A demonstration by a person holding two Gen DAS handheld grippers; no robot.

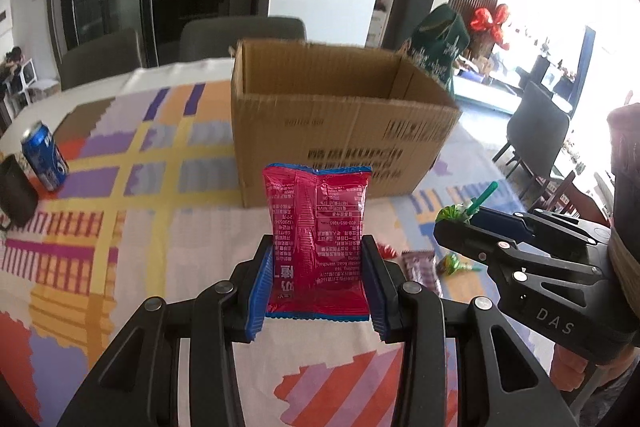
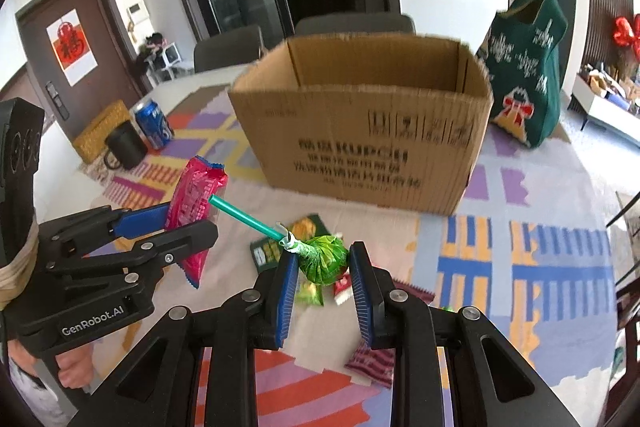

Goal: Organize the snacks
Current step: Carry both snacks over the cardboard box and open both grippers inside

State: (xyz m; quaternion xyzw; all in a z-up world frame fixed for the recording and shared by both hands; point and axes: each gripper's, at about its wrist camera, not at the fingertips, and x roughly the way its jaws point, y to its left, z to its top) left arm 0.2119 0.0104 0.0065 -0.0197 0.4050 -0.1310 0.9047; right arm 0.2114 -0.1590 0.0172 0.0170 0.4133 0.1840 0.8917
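Left gripper (image 1: 318, 283) pinches red packet (image 1: 318, 227), held upright near front of box (image 1: 340, 123). Right gripper (image 2: 324, 277) pinches green lollipop (image 2: 324, 259), stick up-left, also before box. Loose snacks (image 2: 280, 247) on cloth below.

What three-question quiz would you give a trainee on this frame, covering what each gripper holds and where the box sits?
1. True or false: the left gripper is shut on a red snack packet.
2. What does the right gripper hold: A) a blue can, B) a green-wrapped lollipop, C) a black mug?
3. Fill in: the open cardboard box stands ____ both grippers, on the patterned tablecloth.

Key
1. True; the packet is upright between the blue pads.
2. B; its green stick points up and left.
3. Beyond (ahead of); loose snacks lie on the cloth below the right gripper.
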